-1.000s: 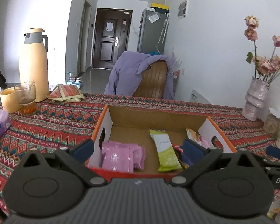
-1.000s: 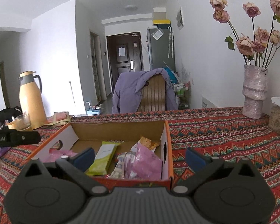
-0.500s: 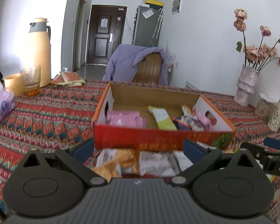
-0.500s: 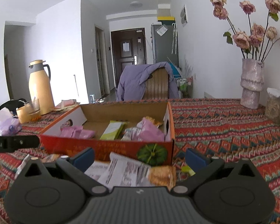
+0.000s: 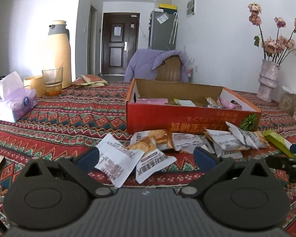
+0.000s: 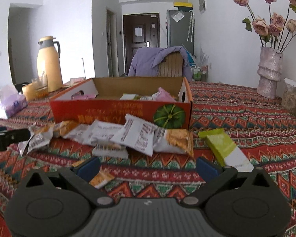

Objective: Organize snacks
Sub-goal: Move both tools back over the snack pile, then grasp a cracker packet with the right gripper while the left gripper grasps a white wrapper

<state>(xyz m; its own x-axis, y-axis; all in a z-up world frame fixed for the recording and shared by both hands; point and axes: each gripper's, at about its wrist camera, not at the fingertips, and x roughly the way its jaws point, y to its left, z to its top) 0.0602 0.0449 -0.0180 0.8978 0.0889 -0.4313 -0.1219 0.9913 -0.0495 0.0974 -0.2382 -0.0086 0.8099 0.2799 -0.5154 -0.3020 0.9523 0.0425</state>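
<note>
An orange cardboard box (image 5: pixel 187 118) (image 6: pixel 116 110) on the patterned tablecloth holds pink, green and other snack packs. Several white-and-orange snack packets (image 5: pixel 128 158) (image 6: pixel 136 136) lie scattered on the cloth in front of it. A green bar (image 6: pixel 225 148) (image 5: pixel 276 142) lies at the right end. My left gripper (image 5: pixel 146 158) is open and empty, low over the nearest white packets. My right gripper (image 6: pixel 148 166) is open and empty, just short of the pile, with a small orange packet (image 6: pixel 101 178) by its left finger.
A yellow thermos (image 5: pixel 58 53), a glass (image 5: pixel 52 81), a cup and a tissue pack (image 5: pixel 13 102) stand at the left. A vase of dried roses (image 6: pixel 269 73) and jars stand at the right. A chair with a purple jacket (image 5: pixel 157 65) is behind the table.
Both grippers have pulled back and down from above the box. The loose packets in front of the box are now in view. Both stay open and empty.
</note>
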